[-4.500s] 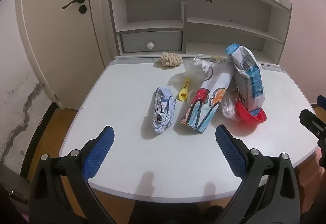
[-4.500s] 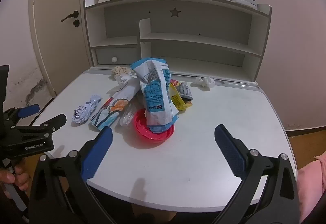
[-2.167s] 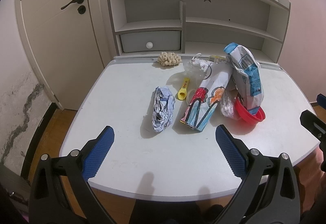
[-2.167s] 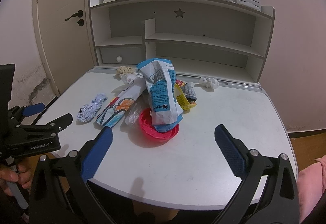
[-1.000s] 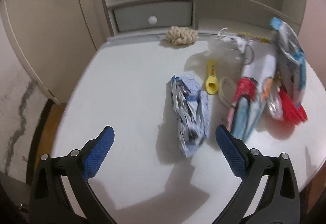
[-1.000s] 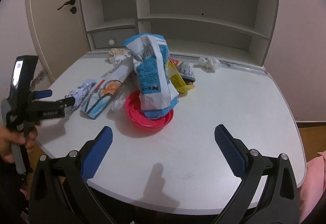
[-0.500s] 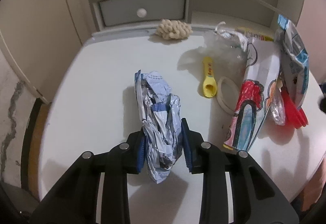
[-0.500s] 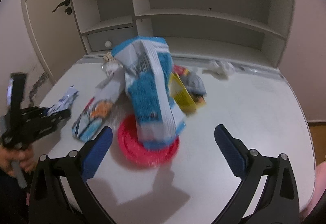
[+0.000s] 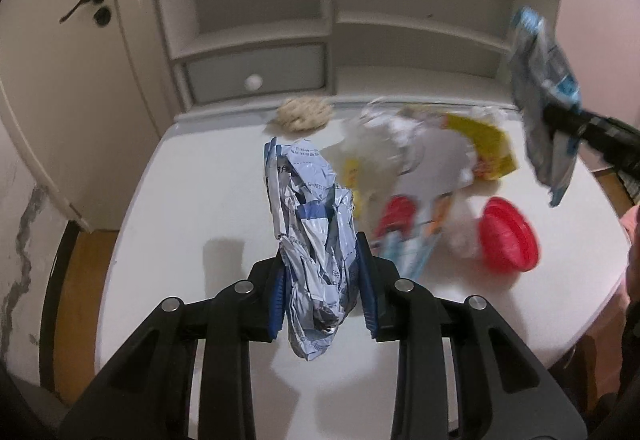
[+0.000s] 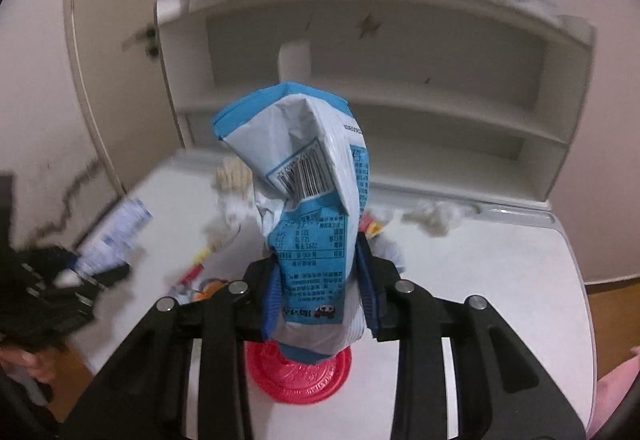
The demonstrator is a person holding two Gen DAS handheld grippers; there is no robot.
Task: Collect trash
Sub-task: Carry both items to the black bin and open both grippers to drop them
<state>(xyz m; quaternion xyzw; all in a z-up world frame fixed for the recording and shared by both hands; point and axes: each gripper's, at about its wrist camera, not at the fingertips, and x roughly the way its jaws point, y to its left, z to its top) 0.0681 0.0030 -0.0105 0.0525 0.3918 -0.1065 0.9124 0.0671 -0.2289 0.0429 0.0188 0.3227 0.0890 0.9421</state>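
Both wrappers have left the tabletop (image 9: 192, 175) since a second ago. My right gripper (image 10: 320, 304), its jaws just closed, clamps the blue snack bag (image 10: 308, 199) above the red lid (image 10: 298, 380) near the front edge. My left gripper (image 9: 322, 292) pinches the crumpled foil wrapper (image 9: 312, 236) low, so both hang clear for carrying away.

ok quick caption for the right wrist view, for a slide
Right gripper clamps a blue-and-white snack bag above a red lid on the white desk.
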